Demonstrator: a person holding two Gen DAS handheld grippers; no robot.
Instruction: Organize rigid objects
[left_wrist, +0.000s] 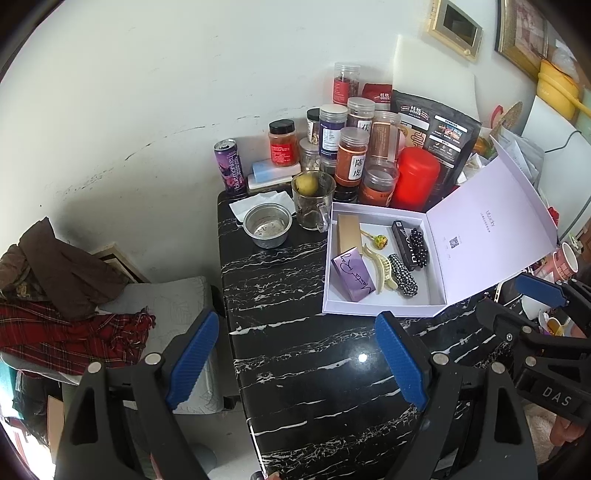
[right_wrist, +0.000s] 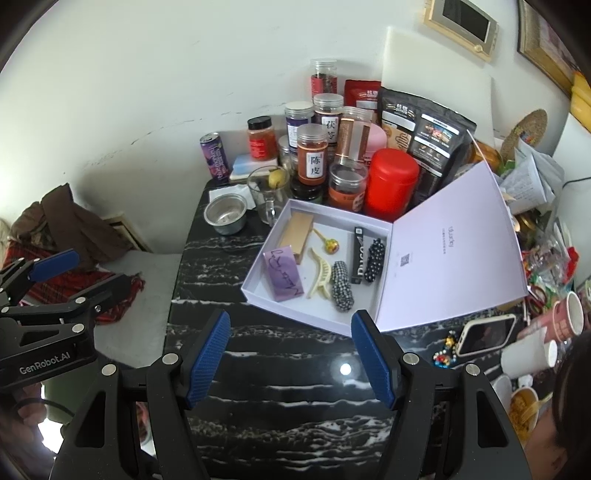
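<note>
Lying lengthwise in box: purple carton

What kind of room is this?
Probably a lived-in home, at a cluttered side table: spice jars crowd the back of the black marble tabletop, clothes are heaped beside it, and framed pictures hang above.

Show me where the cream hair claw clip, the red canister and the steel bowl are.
cream hair claw clip (right_wrist: 318, 275), right wrist view, on its curved spine.
red canister (right_wrist: 389, 184), right wrist view, middle of its side.
steel bowl (left_wrist: 271, 242), left wrist view, on its outer wall.
</note>
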